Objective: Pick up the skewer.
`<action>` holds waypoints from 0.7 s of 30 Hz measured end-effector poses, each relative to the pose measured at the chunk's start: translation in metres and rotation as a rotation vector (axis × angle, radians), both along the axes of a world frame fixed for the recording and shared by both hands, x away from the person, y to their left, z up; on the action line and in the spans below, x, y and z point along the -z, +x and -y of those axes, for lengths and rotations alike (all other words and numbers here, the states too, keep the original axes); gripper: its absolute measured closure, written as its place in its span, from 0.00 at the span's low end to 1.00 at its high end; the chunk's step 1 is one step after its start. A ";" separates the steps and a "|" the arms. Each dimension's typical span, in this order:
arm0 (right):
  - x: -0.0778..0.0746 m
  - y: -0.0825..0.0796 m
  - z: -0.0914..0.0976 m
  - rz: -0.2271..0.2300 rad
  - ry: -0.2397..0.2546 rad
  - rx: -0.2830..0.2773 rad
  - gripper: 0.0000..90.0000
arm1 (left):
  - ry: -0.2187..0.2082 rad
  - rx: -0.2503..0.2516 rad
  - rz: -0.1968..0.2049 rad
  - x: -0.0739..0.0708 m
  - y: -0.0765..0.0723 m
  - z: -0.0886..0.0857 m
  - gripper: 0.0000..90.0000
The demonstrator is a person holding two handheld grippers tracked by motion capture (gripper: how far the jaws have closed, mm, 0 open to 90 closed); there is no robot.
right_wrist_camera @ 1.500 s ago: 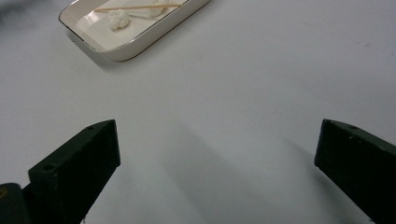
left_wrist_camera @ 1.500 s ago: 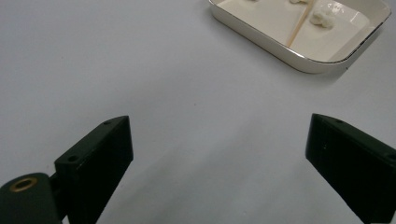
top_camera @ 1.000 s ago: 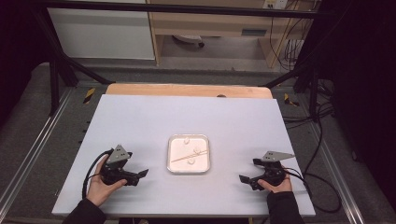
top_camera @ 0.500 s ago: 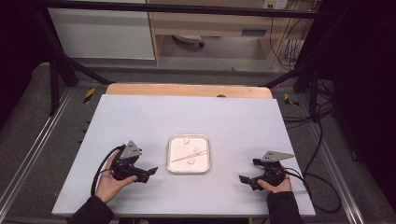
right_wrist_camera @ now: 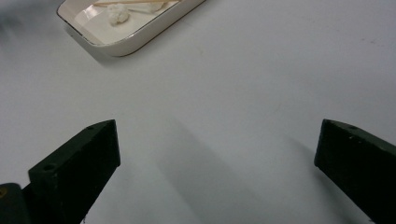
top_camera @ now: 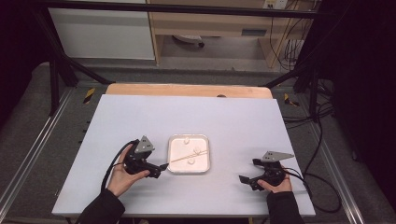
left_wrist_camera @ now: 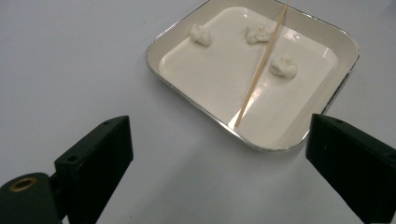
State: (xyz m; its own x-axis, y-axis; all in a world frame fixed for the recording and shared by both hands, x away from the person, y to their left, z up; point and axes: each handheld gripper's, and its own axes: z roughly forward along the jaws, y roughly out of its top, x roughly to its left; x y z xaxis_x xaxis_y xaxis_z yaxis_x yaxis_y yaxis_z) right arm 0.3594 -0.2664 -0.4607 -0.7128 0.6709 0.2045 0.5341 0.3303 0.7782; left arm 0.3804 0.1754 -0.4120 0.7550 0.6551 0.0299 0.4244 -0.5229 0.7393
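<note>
A square white tray point(top_camera: 205, 142) point(left_wrist_camera: 187, 37) point(right_wrist_camera: 140, 35) lies near the middle of the table. In it rest a thin wooden skewer point(top_camera: 183, 156) point(left_wrist_camera: 261, 65) and three small white lumps point(left_wrist_camera: 201, 33). My left gripper point(top_camera: 161, 170) point(left_wrist_camera: 219, 154) stands open just left of the tray's near corner, jaws wide apart and nothing between them. Farther right, well apart from the tray, my right gripper point(top_camera: 247, 175) point(right_wrist_camera: 215, 168) rests open over bare table, its jaws pointing left toward the tray.
The pale grey table point(top_camera: 196, 112) has a wooden strip point(top_camera: 187, 89) along its far edge. Cables point(top_camera: 317, 179) trail off the right side. Metal frame rails point(top_camera: 28, 158) run along the floor on both sides.
My left gripper has slid right across the table, from well left of the tray to right beside its near-left corner. The right gripper has stayed put.
</note>
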 end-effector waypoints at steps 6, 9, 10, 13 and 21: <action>0.000 0.000 0.000 0.001 0.001 -0.003 0.01 | 0.009 0.011 -0.005 0.000 0.008 0.016 0.10; 0.000 0.000 0.000 0.001 0.001 -0.003 0.01 | 0.022 0.017 -0.009 0.001 0.012 0.024 0.11; 0.000 0.000 0.000 0.001 0.001 -0.003 0.01 | 0.028 0.019 -0.007 0.001 0.013 0.028 0.11; 0.000 0.000 0.000 0.002 0.001 -0.004 0.01 | 0.039 0.020 -0.008 0.002 0.017 0.035 0.14; 0.000 0.000 0.000 -0.003 0.003 -0.004 0.01 | 0.041 0.018 -0.030 0.010 0.028 0.047 0.27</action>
State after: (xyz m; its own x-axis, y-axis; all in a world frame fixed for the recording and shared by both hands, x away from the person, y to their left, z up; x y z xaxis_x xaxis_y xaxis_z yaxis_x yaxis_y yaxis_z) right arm 0.3597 -0.2661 -0.4611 -0.7152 0.6672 0.2082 0.5348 0.3307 0.7776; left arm 0.4088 0.1282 -0.4218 0.7679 0.6397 0.0339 0.4360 -0.5607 0.7039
